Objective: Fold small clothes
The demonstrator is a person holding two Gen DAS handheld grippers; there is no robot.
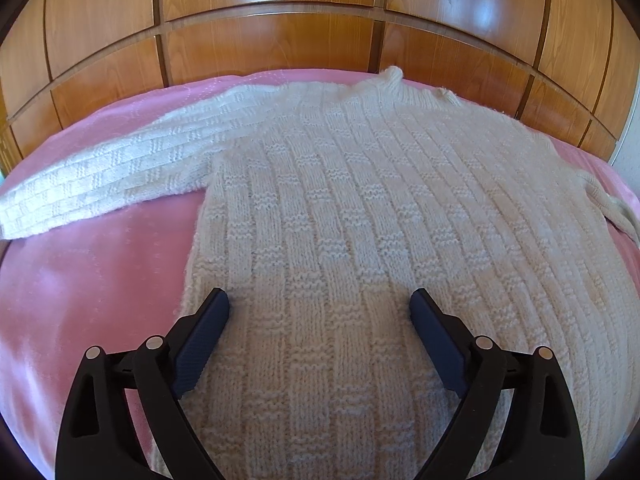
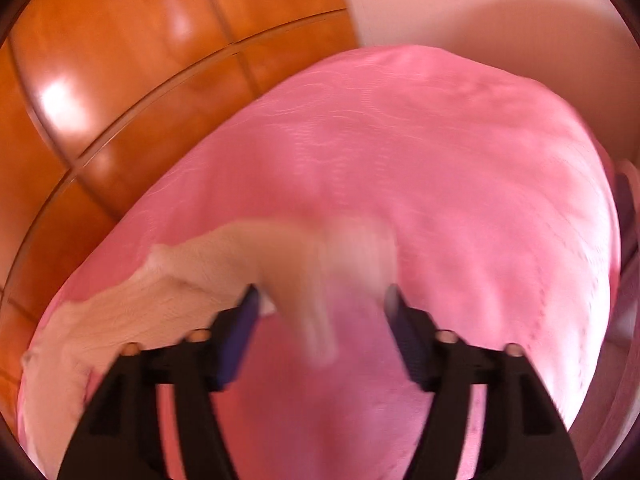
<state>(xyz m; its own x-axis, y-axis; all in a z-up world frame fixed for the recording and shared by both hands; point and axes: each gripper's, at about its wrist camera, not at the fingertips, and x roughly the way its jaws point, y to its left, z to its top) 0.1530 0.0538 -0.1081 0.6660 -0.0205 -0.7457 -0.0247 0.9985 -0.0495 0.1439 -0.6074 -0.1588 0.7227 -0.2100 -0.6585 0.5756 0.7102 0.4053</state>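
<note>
A cream knitted sweater (image 1: 360, 208) lies flat on a pink bed cover (image 1: 100, 280), its left sleeve (image 1: 112, 176) stretched out to the left. My left gripper (image 1: 320, 300) is open and empty, hovering over the sweater's lower left body. In the blurred right wrist view, the sweater's right sleeve (image 2: 312, 272) lies bent on the cover. My right gripper (image 2: 322, 300) is open, its fingers on either side of the sleeve's end, holding nothing.
A wooden panelled headboard (image 1: 280, 32) runs along the far side of the bed and shows in the right wrist view (image 2: 120, 80). A pale wall (image 2: 500, 12) stands behind the bed's right end. Bare pink cover (image 2: 460, 200) extends to the right.
</note>
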